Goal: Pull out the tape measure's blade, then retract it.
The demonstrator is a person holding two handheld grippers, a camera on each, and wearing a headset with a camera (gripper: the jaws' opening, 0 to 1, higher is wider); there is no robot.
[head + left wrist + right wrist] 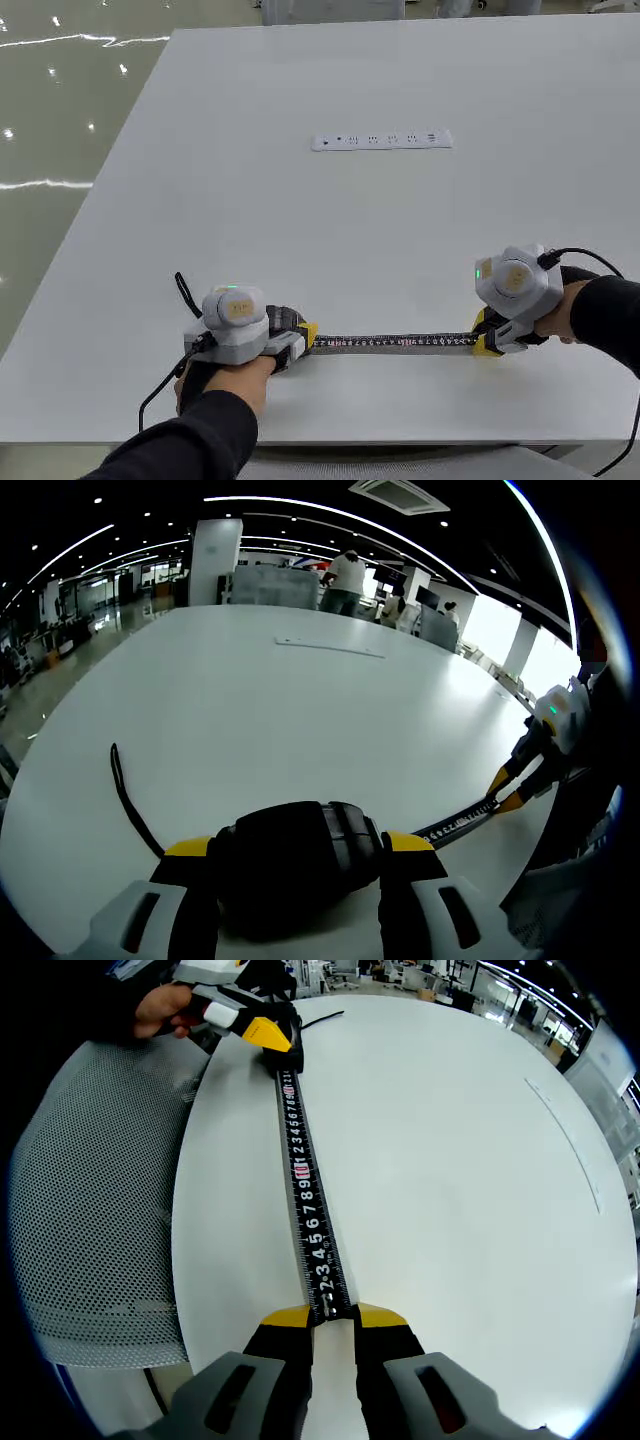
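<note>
I see the white desk [400,220] with a power strip [381,140] lying well back on it, its markings too small to read. Near the front edge my left claw [300,845] is clamped on the black tape measure [300,875]. Its blade [305,1190] lies flat across to my right claw [333,1317], which pinches its tip, with white numerals 2 through 9 legible.

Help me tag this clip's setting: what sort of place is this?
Likely a large open-plan office or lab hall: a broad white table with a power strip, a glossy floor, and, in the left gripper view, people standing in the background under long ceiling lights.
</note>
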